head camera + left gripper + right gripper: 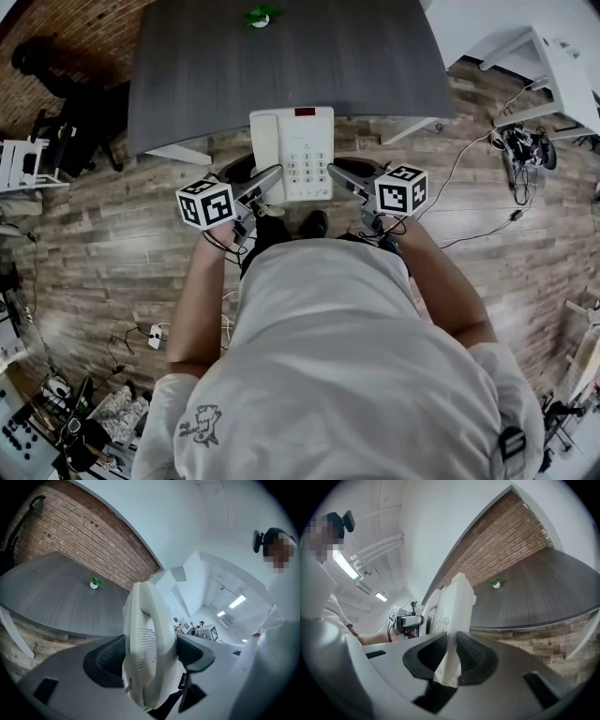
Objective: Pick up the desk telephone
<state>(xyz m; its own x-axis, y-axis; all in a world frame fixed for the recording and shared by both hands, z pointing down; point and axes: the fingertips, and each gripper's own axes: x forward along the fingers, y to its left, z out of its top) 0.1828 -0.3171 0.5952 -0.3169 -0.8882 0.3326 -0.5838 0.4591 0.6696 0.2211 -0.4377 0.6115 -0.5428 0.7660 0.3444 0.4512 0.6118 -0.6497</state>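
Wood-plank flooring (112, 244) and a brick wall (70, 531) frame a dark grey table (187, 66), where we hold a white phone (292, 155) between two grippers. From the head view the phone sits at the table's near edge, keypad facing up and its handset on the left side. Both gripper views show it raised, with the tabletop lying beyond it rather than under it.

Our left gripper (270, 180) has its jaws spread wide around the handset side, and both dark pads press against the white casing (147, 634). Our right gripper (339, 174) is nearly closed, pinching the thin rim of the keypad side between its ribbed pads (452, 656) (the keys show just above the jaws in that view). The two grippers face each other across the phone, each marker cube turned outward towards us.

A small green plant (261, 15) in a white pot stands at the far edge of the table, well apart from the phone. Cables (469, 169) trail across the floor to the right.
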